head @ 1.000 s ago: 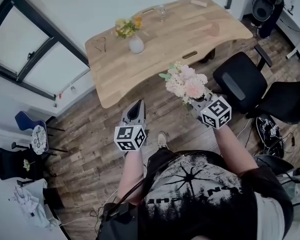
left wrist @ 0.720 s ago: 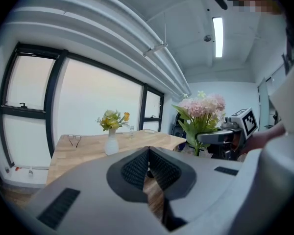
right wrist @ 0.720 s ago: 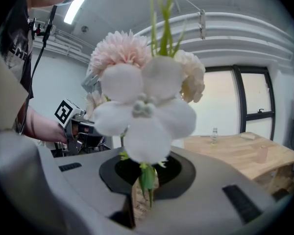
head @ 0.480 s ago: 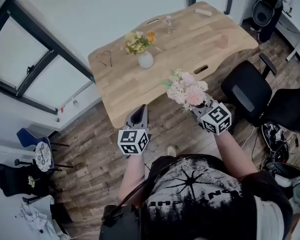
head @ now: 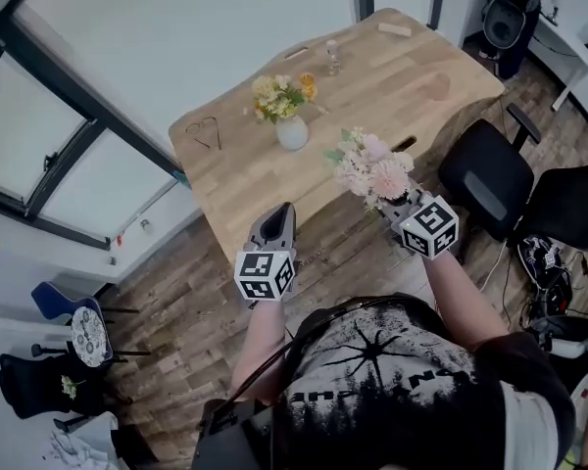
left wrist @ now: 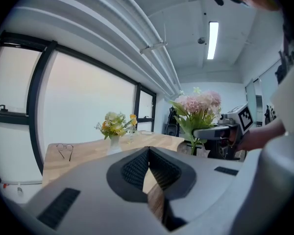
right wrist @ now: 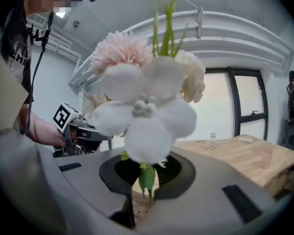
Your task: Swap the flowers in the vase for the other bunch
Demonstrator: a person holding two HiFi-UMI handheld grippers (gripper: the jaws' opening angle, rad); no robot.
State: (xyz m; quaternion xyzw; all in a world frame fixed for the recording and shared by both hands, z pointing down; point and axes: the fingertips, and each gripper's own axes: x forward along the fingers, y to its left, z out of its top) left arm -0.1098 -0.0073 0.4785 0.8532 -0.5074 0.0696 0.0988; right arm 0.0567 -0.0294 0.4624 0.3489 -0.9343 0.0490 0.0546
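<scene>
Here we stand on the wooden floor [head: 191, 292] just short of the desk [head: 372, 91], with one claw in each hand. Our right claw [right wrist: 145, 175] is clenched on the green stems of the pink and white bunch [head: 372, 167]. That bunch stands upright above the jaws. From the head view it shows against the near edge of the desk, well apart from the vase [head: 292, 133]. Our left claw [left wrist: 148, 153] is clenched on nothing, its ribbed pads pressed together, and it points toward the desk from over the floor.

The white vase stands upright on the left half of the desk. It holds the yellow and orange flowers [head: 280, 94], which spread out above its neck. We see nothing else in it, and we cannot tell whether there is water inside.

A pair of glasses [head: 204, 131] lies on the desk near its left corner, apart from the vase. A small clear bottle [head: 332, 55] stands by the far edge, and we cannot make out what is in it. A small wooden block [head: 394, 29] lies toward the far right corner. A black office chair [head: 485, 176] stands on the floor just beside the right end of the desk.
</scene>
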